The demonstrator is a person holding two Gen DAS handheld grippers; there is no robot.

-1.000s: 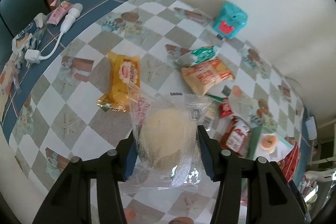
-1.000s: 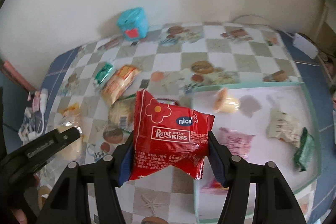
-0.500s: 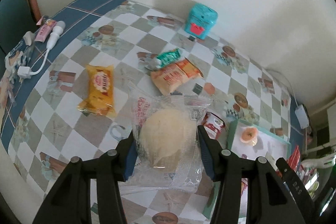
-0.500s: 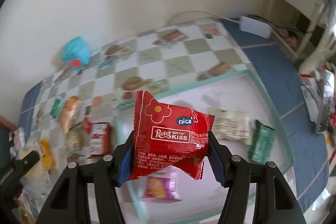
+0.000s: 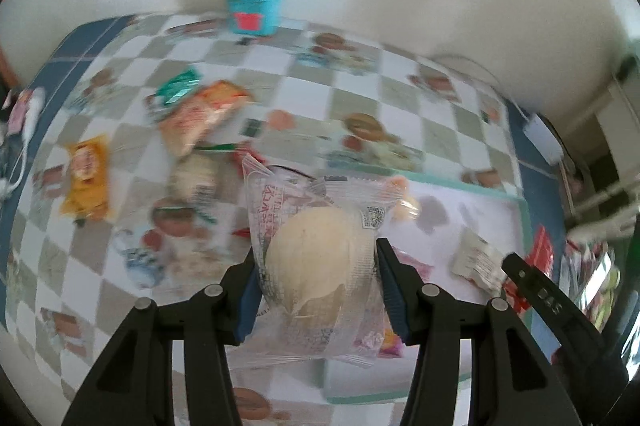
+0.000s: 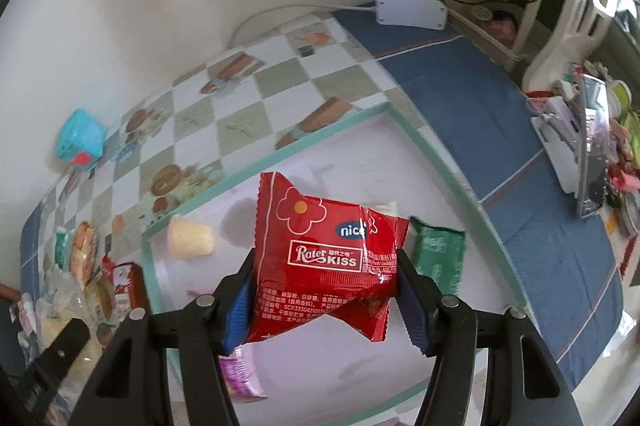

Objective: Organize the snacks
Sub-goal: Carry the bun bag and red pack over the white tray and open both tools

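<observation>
My left gripper (image 5: 318, 290) is shut on a clear-wrapped pale round bun (image 5: 316, 258), held above the near left edge of the white tray with a teal rim (image 5: 460, 184). My right gripper (image 6: 326, 300) is shut on a red "Rater Kiss" packet (image 6: 324, 258), held over the tray (image 6: 288, 150). In the tray lie a green packet (image 6: 438, 258), a pale yellow snack (image 6: 188, 238), a purple packet (image 6: 240, 374) and a white packet (image 5: 476, 260). Loose snacks remain on the checked tablecloth: an orange packet (image 5: 200, 114), a yellow packet (image 5: 86, 182) and a green one (image 5: 178, 88).
A teal box (image 5: 256, 4) stands by the back wall. A white power adapter (image 6: 412, 10) with a cable lies at the table's far right. White cables and a pink item (image 5: 20, 114) lie at the left edge. A cluttered white shelf (image 6: 580, 130) stands to the right.
Both grippers have swung right toward the tray with their snacks still held. The left view now reaches the tray; the right gripper is further over it.
</observation>
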